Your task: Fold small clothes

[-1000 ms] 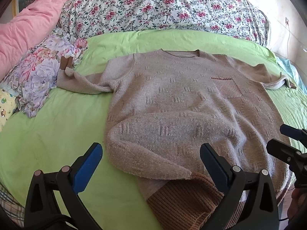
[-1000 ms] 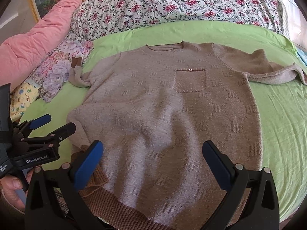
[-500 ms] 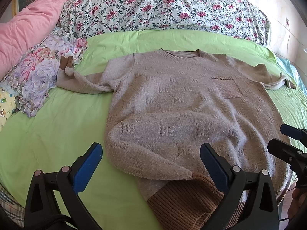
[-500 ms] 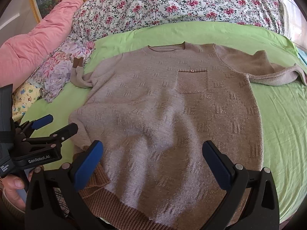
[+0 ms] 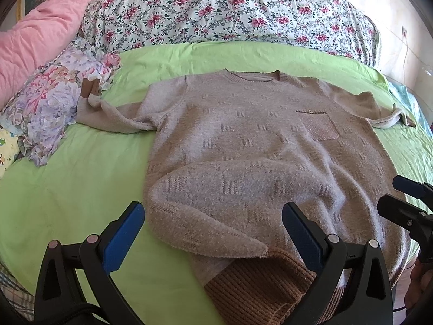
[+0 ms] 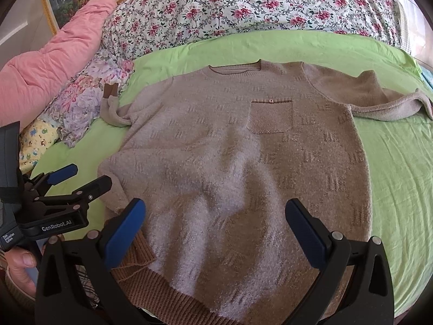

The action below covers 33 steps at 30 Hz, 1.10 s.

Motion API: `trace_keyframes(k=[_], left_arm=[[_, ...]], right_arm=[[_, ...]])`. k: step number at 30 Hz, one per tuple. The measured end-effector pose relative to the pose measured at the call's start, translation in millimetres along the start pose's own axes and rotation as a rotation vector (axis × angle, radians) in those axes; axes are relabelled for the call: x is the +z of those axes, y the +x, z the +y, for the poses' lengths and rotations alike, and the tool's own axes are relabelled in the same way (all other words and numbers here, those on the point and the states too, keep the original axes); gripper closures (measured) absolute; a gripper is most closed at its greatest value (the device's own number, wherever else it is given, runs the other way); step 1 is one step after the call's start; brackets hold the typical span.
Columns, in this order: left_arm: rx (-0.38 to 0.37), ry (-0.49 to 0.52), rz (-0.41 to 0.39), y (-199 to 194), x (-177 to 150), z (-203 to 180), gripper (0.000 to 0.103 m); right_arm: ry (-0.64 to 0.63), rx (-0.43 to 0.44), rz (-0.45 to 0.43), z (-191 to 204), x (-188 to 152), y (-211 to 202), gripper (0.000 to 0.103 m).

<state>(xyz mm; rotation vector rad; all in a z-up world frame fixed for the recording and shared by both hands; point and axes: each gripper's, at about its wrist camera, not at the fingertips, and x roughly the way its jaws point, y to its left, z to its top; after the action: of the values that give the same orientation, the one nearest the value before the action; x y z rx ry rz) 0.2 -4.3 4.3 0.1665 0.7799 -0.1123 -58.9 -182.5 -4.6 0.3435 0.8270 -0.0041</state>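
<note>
A beige knitted sweater [image 5: 243, 140] [image 6: 243, 157] with a chest pocket [image 6: 270, 117] and brown ribbed hem [image 5: 259, 284] lies face up on the green bedsheet [image 5: 67, 189]. Its lower left corner is bunched over the hem. Both sleeves stretch out sideways. My left gripper [image 5: 213, 233] hovers open over the hem's left part, holding nothing. My right gripper [image 6: 215, 227] hovers open above the hem's middle, also holding nothing. Each gripper shows in the other's view: the right one [image 5: 406, 203] at the right edge, the left one [image 6: 73, 181] at the left edge in a hand.
A floral quilt [image 5: 230, 8] runs along the back of the bed. A pink duvet [image 5: 40, 35] and a flowered pillow [image 5: 54, 103] lie at the left, touching the left sleeve's brown cuff [image 5: 88, 89]. Bare green sheet [image 6: 400, 176] lies on both sides of the sweater.
Both grippers have held almost still; the right wrist view has crept slightly nearer the sweater. The sweater has not moved.
</note>
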Motion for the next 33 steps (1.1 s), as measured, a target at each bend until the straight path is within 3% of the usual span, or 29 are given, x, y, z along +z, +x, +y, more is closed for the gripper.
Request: trace_keyframes(k=[6, 11, 17, 28, 33], left_arm=[[-0.063, -0.008, 0.028, 6.4, 7.0, 1.1, 0.001], [-0.083, -0.008, 0.028, 12.8, 23.5, -0.1, 0.001], [-0.100, -0.012, 0.037, 33.7, 57.8, -4.2, 0.001], [-0.064, 0.009, 0.026, 89.5, 119.0, -20.5, 0.001], [-0.061, -0.004, 0.028, 114.0, 134.6, -26.7, 0.001]], right_arm=[[0.028, 0.007, -0.044, -16.5, 5.6, -4.3, 0.001], [0.138, -0.005, -0.068, -63.4, 19.9, -16.9, 0.007], [0.308, -0.080, -0.118, -155.7, 43.4, -40.1, 0.025], [0.584, -0.296, -0.264, -351.1, 99.9, -83.9, 0.034], [0.769, -0.323, -0.291, -439.3, 112.6, -77.9, 0.040]])
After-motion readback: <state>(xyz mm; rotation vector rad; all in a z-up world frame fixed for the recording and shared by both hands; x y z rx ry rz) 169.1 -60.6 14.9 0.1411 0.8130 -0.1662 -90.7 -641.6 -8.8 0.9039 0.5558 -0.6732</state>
